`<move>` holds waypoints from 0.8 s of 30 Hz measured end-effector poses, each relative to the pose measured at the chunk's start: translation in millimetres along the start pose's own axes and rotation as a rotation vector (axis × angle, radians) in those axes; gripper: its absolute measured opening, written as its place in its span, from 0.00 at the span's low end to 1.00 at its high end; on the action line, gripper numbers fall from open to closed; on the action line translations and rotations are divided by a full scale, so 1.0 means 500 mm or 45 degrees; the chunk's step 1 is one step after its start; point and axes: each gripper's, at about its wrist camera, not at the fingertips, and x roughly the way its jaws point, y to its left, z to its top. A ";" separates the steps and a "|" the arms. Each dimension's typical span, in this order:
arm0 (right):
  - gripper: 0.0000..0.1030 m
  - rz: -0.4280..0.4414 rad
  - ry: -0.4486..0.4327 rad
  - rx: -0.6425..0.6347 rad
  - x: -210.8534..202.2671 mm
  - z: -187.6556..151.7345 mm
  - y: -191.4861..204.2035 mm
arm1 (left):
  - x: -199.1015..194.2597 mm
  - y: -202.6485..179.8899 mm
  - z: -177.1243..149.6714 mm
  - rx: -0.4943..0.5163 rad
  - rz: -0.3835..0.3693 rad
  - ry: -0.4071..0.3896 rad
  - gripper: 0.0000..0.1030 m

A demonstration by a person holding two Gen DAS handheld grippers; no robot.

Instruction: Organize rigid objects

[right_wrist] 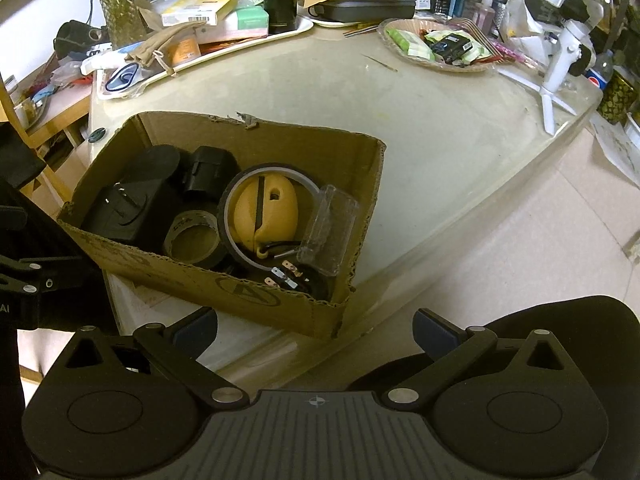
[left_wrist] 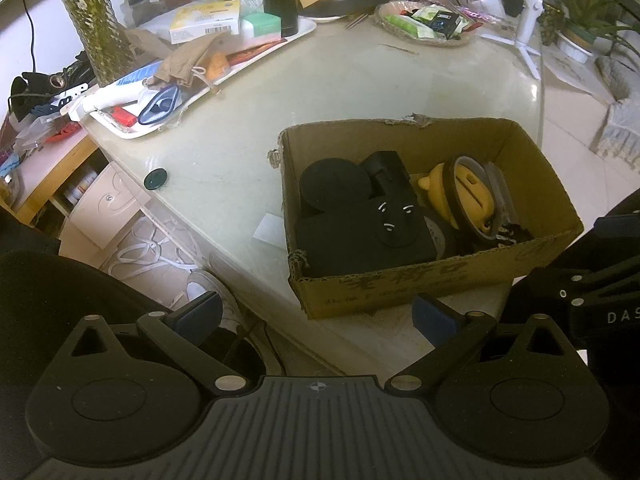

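The cardboard box [left_wrist: 420,280] stands near the desk [left_wrist: 240,160] edge, already holding the rigid objects. Both the left gripper [left_wrist: 316,316] and right gripper [right_wrist: 316,330] hover before it, fingers open and empty, probably for easy reach.

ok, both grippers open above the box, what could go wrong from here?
1. The cardboard box sits near the table edge; a push could slide it off.
2. The clear plastic case leans on the box wall and may slip from the fingers.
3. The yellow piece sits inside a tape ring; lifting one may drag the other.
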 end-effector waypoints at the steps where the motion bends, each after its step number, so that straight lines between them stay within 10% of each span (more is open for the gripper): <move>1: 1.00 0.000 -0.001 0.000 0.000 0.000 0.000 | 0.000 0.000 0.000 0.000 0.000 0.000 1.00; 24: 1.00 0.007 -0.018 0.041 -0.004 0.003 -0.009 | -0.001 0.002 0.001 -0.011 -0.014 -0.002 1.00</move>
